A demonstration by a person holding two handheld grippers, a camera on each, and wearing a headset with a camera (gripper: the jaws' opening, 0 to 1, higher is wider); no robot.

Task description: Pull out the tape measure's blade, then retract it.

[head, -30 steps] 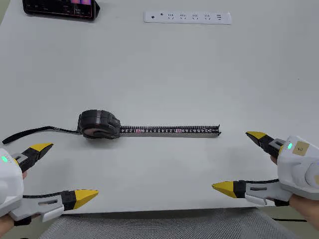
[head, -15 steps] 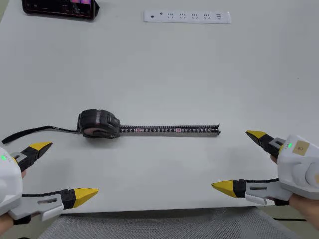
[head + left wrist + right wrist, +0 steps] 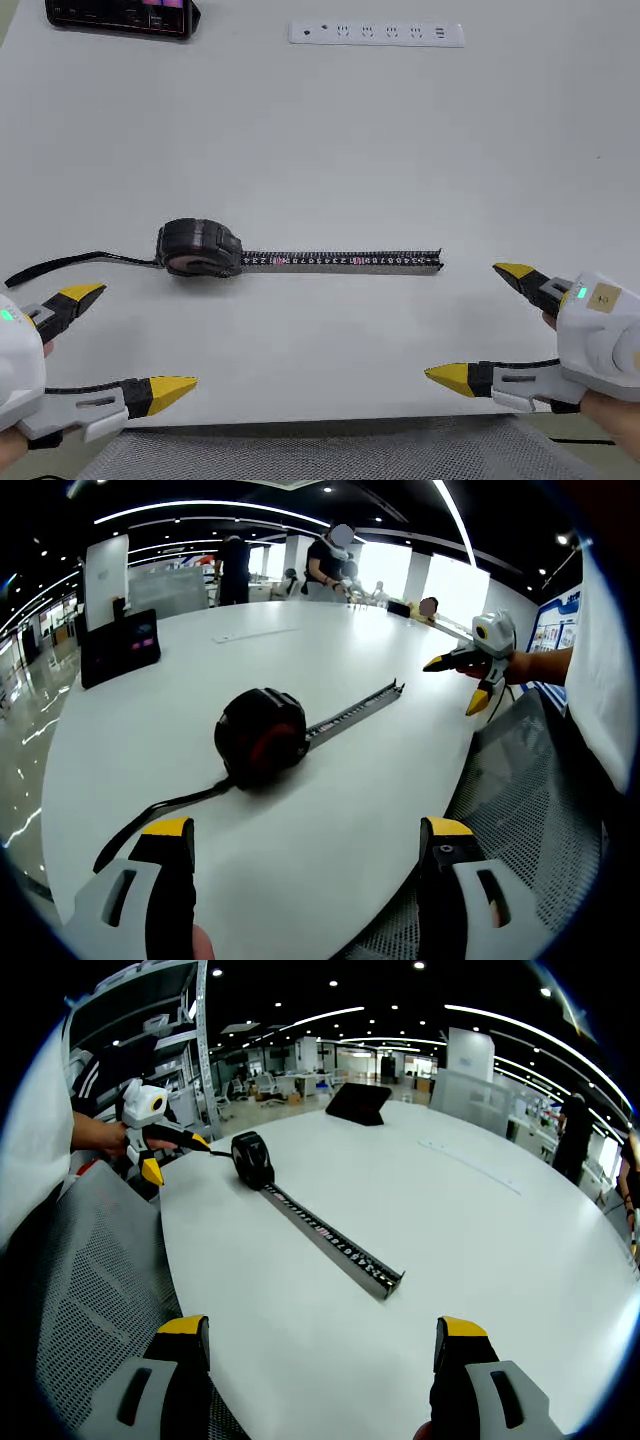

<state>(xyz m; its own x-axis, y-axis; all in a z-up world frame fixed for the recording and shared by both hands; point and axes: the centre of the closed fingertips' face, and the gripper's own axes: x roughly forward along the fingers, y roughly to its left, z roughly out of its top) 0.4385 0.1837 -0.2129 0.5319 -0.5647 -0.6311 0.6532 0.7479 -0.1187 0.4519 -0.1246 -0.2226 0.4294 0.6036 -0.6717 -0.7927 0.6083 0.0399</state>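
White round table (image 3: 420, 150); power strip (image 3: 377, 34) at twelve o'clock, dark tablet (image 3: 120, 15) at eleven; ceiling light strips (image 3: 330, 1012) overhead

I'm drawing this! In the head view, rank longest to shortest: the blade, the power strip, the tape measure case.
1. blade, longest-looking.
2. power strip, nearly as long, but farther away, so unsure.
3. tape measure case, clearly shortest.

three views, one tape

the head view looks steeply down on the surface (image 3: 330, 150) from its near edge. each gripper view sits low at that edge, facing inward from opposite ends. all three share the tape (image 3: 200, 249), closest to the left gripper view.
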